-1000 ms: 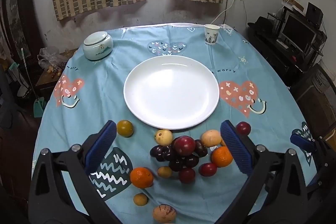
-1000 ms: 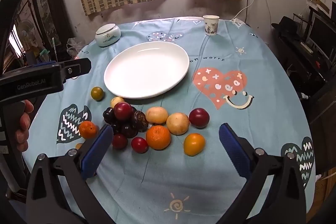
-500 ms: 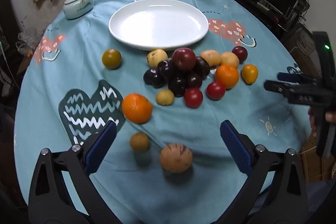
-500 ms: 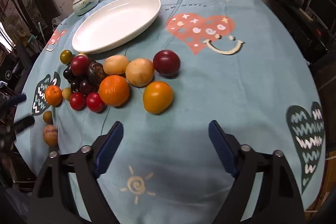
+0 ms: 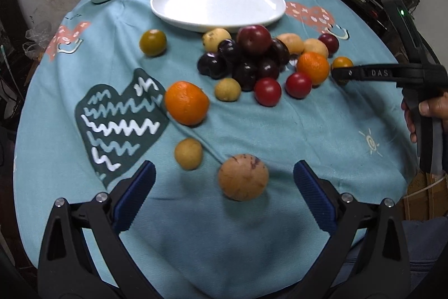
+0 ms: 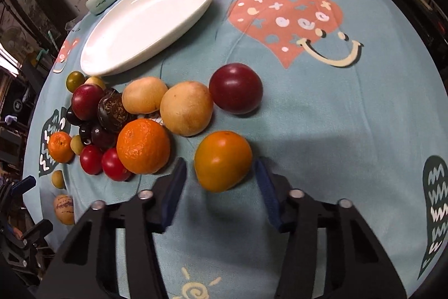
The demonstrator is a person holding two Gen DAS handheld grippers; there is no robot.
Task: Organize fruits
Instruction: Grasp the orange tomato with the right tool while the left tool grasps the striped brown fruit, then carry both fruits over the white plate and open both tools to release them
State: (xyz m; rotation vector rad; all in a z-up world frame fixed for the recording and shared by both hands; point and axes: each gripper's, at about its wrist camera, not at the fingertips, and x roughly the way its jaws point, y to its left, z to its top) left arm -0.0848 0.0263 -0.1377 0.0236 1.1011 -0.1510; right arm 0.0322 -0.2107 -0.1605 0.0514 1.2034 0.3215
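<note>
My right gripper [image 6: 219, 181] has its fingers wide around the yellow-orange fruit [image 6: 223, 160], so I should squeeze gently and lift straight up.

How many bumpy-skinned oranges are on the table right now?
2. One orange sits alone beside the dark zigzag heart. The other orange is at the right edge of the fruit pile, next to two small red fruits. The pile might hide more.

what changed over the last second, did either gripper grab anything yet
Both grippers came down toward the table. The right gripper closed in around the yellow-orange fruit, jaws narrowed but not clamped. The left gripper, wide open, neared the speckled tan fruit. Nothing grabbed; fruits and white plate unmoved.
</note>
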